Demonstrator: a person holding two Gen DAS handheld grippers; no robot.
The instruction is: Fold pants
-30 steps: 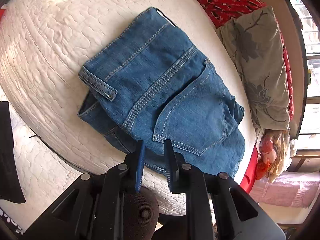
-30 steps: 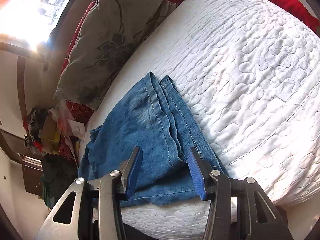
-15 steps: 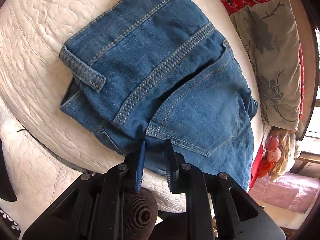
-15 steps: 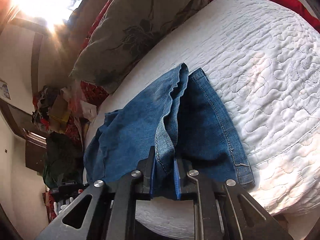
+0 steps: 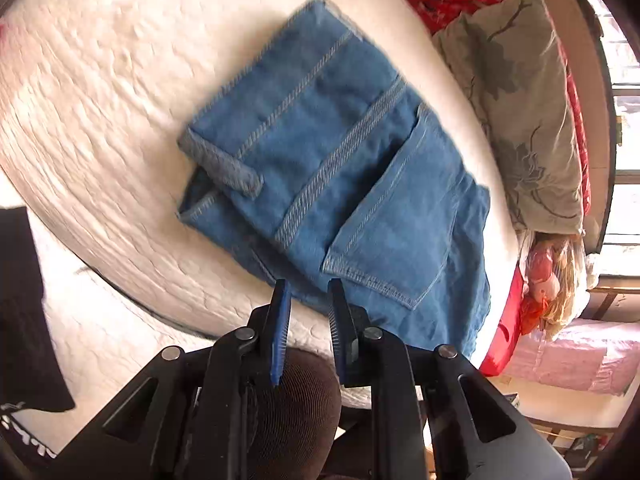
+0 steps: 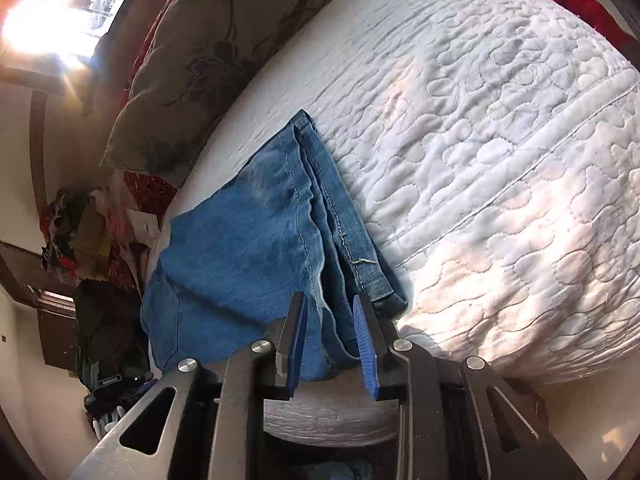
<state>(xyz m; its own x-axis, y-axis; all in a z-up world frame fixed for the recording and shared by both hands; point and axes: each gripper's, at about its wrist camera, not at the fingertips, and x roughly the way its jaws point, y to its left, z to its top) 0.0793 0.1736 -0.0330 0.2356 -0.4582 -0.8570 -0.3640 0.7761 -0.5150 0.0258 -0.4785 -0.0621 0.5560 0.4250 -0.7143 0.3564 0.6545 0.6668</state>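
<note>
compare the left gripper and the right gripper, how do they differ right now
The left gripper hangs over the waist end of the jeans, by the back pocket; the right gripper is at the hem end. Nothing lies between the left gripper's narrowly parted jaws; the right gripper's jaws are opening, with bunched denim between them. Both have blue pads and point down at the white quilt.

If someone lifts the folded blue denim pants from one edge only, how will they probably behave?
The folded blue denim pants would probably sag and partly unfold, since loose layers already splay at the hem. They look rather heavy for their size: thick seams and several stacked layers. They seem unlikely to slide on the white quilted bedcover, as both surfaces look textured.
</note>
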